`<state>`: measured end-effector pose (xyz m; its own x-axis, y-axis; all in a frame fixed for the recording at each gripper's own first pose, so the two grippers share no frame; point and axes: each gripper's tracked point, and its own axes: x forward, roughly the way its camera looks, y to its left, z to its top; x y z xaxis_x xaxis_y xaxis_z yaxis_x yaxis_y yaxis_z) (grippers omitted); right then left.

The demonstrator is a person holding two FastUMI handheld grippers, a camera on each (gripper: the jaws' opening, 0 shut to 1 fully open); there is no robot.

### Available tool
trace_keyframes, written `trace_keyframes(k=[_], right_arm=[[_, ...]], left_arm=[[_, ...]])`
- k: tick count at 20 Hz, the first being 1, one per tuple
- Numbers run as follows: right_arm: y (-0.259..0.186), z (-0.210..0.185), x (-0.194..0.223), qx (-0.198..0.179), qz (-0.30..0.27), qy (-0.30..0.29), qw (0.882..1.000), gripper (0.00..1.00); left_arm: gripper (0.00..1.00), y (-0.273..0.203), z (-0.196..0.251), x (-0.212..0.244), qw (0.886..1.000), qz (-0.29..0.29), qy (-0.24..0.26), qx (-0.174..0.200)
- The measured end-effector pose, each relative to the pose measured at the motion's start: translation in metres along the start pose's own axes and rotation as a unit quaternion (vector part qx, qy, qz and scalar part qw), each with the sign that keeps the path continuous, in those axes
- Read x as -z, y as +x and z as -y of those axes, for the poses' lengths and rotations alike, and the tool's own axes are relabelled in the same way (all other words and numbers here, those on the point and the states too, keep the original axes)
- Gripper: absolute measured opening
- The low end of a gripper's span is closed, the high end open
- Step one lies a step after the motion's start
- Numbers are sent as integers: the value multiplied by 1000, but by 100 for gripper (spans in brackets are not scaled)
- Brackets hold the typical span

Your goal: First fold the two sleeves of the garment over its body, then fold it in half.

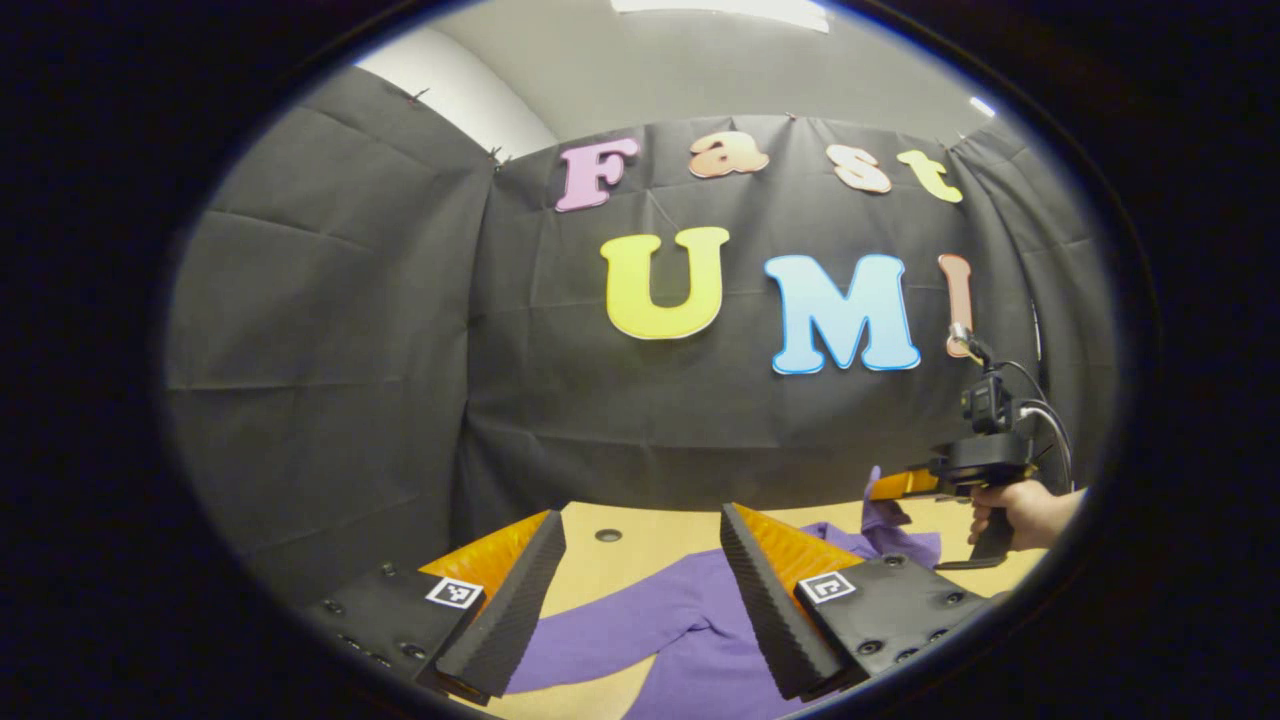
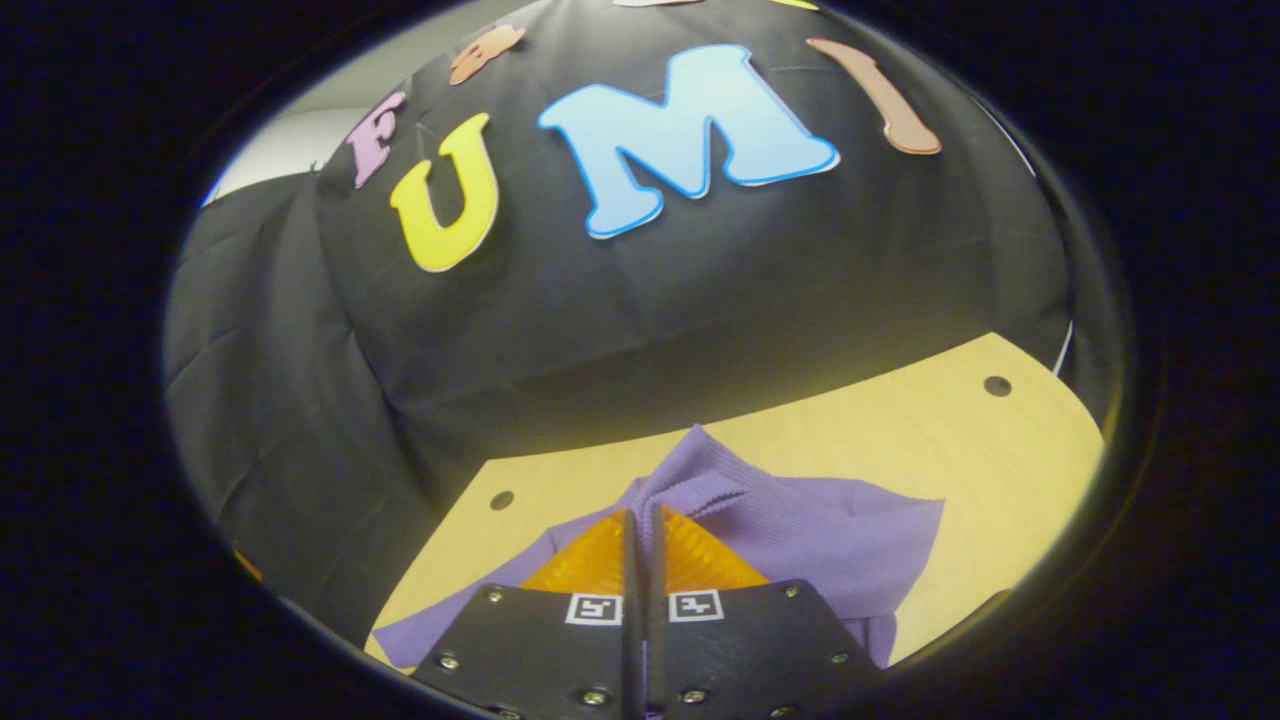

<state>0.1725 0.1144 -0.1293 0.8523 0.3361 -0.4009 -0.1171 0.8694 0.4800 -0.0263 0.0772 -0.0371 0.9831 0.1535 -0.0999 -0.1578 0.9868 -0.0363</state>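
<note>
Garment: we see a purple knit long-sleeved garment (image 1: 690, 620) lying on the light wooden tabletop (image 1: 640, 560), and we take this garment as our landmark for every place below.
Sleeve near the left tool: in the left gripper view, one purple sleeve (image 1: 600, 640) runs out flat from the garment's body toward the lower left, resting on the tabletop.
Raised cloth: in the right gripper view, a purple fold of the garment (image 2: 700, 465) stands up above the rest of the cloth, which spreads to its right and lower left on the wood.
Left gripper: our left gripper (image 1: 640, 600) hovers over the garment with its jaws spread wide; the sleeve and shoulder of the garment show in the gap between them, and they have hold of nothing.
Right gripper: our right gripper (image 2: 640, 525) sits low over the garment with its jaws closed down to a thin slit, and the raised purple fold comes up from between their tips, so we read it as pinched there.
Right gripper from afar: in the left gripper view, the same tool (image 1: 905, 485) shows at the garment's far right edge, lifting a peak of purple cloth off the tabletop.
Hand: a person's hand (image 1: 1020, 510) grips the dark handle of that tool, just to the right of the garment.
Tabletop holes: small dark round holes (image 2: 997, 385) mark the wood beyond the garment.
</note>
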Motion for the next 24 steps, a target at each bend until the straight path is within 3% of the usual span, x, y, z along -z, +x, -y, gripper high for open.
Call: trace_keyframes(k=[9,18,22,24], right_arm=[[63,-68,73,-20,-86,-105,991,3],[94,-75,119,-10,-139,-123,983,3],[100,-75,128,-11,-141,-148,979,7],[98,-79,129,-21,-137,-153,978,17]], left_arm=[[99,-10,-34,13,999,-14,-10,-48],[99,-25,-56,32,996,-31,-16,-81],[99,-24,-58,34,995,-35,-16,-89],[99,-23,-58,36,995,-38,-13,-93]])
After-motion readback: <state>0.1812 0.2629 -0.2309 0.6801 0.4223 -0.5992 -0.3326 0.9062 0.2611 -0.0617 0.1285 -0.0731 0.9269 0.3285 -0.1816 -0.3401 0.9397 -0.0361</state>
